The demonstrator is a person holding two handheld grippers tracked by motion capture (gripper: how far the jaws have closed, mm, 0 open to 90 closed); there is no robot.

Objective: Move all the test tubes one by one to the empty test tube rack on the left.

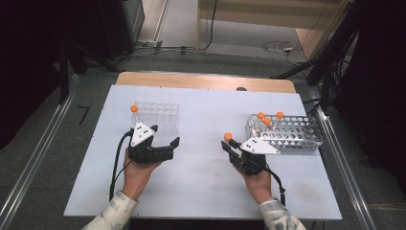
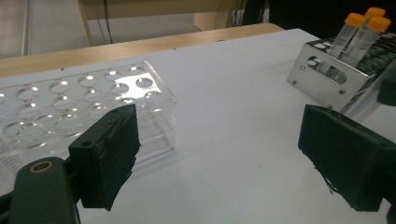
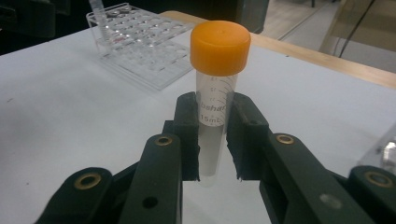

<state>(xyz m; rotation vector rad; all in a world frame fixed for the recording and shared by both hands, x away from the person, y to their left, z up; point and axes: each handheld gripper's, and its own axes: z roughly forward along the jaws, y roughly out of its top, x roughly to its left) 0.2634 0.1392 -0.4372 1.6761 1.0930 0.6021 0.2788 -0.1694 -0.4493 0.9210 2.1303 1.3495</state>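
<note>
On the left half of the white table in the high view, a clear plastic rack lies with one orange-capped tube standing at its left corner. Just below it, the left gripper sits in the person's left hand, its jaws released and standing wide apart with nothing between them. Its own camera shows the clear rack at the left of the frame, bare table between the two black pads, and the metal rack at the upper right.

Right of centre in the high view, the right gripper is clenched on a capped tube, held upright over the table, apart from both racks. Its camera shows the pads pressing either side of the clear tube, which has an orange cap and printed markings.

Further right, at the table's edge, the metal rack holds three more orange-capped tubes near its left end.
</note>
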